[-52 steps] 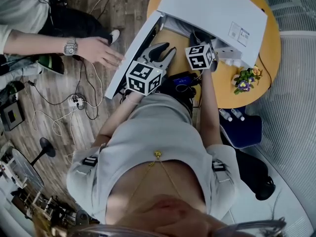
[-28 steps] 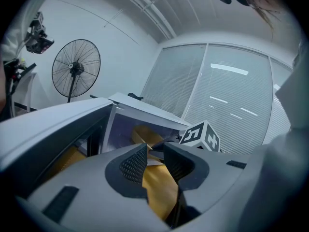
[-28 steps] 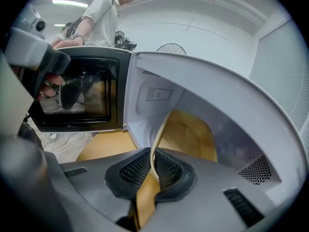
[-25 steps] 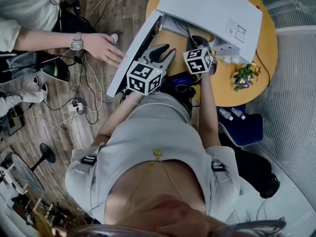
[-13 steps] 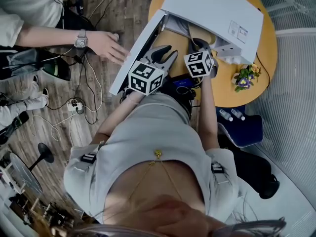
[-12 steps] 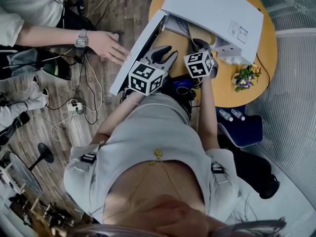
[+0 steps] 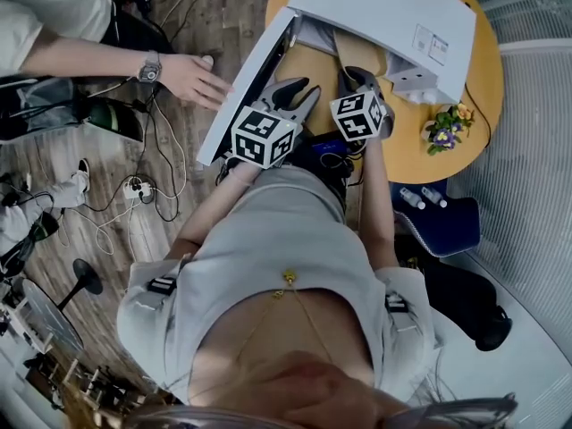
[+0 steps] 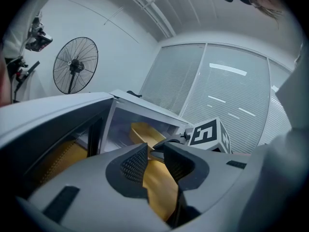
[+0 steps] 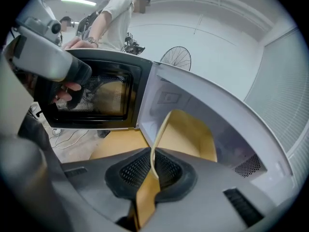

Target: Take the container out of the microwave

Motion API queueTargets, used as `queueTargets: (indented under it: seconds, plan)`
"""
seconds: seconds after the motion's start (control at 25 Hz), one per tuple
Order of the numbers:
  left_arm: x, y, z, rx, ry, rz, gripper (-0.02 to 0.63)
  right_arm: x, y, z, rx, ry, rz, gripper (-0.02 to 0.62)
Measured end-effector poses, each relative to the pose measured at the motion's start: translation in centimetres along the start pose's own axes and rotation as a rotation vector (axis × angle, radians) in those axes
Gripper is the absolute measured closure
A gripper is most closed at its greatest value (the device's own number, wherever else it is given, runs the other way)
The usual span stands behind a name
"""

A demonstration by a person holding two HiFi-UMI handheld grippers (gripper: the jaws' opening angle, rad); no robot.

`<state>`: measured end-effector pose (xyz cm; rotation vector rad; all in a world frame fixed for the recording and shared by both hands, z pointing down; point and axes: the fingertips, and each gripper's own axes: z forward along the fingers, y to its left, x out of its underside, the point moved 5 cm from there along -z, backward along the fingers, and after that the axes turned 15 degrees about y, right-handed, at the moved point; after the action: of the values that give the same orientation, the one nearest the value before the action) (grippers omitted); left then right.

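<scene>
Open microwave, right tongs at container

The right gripper has drawn the container further out of the microwave

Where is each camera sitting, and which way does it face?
Head view: on the person's head, facing steeply down at the microwave; torso, arms, left gripper and right gripper show.
Left gripper view: on the left gripper, jaws apart, facing the cavity; right gripper's cube shows.
Right gripper view: on the right gripper, shut on the container, facing cavity and door.
Both gripper views share the container.
</scene>
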<state>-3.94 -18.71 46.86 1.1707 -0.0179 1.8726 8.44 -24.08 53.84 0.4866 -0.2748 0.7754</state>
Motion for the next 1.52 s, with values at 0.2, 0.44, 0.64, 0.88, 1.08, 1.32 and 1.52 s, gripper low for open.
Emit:
queueTargets:
  seconds: [0.2,0.44,0.64,0.88,1.08,1.32,1.52]
  plan:
    - [0.2,-0.5,0.2,-0.008,-0.003,-0.007,0.492,0.8,-0.1,-0.6,-0.009,-0.003,0.001,0.560]
    - [0.6,-1.1,-0.2,-0.033,-0.010,-0.016,0.493,1.1,0.3,-2.1,-0.024,-0.029,-0.007,0.560]
    - [0.8,-2.0,-0.6,-0.052,-0.024,-0.035,0.492,1.5,0.5,-2.9,-0.037,-0.042,-0.027,0.560]
    - [1.7,-3.3,-1.0,-0.063,-0.023,-0.042,0.492,2.2,1.0,-3.7,-0.064,-0.055,-0.035,0.560]
    - [2.1,-4.0,-1.1,-0.079,-0.027,-0.047,0.492,2.7,1.2,-4.4,-0.074,-0.066,-0.044,0.560]
    - [2.6,-5.0,-1.3,-0.098,-0.035,-0.058,0.492,3.4,1.5,-5.0,-0.089,-0.068,-0.065,0.560]
    - [3.0,-6.0,-1.6,-0.111,-0.042,-0.067,0.492,3.9,1.6,-5.8,-0.095,-0.076,-0.084,0.560]
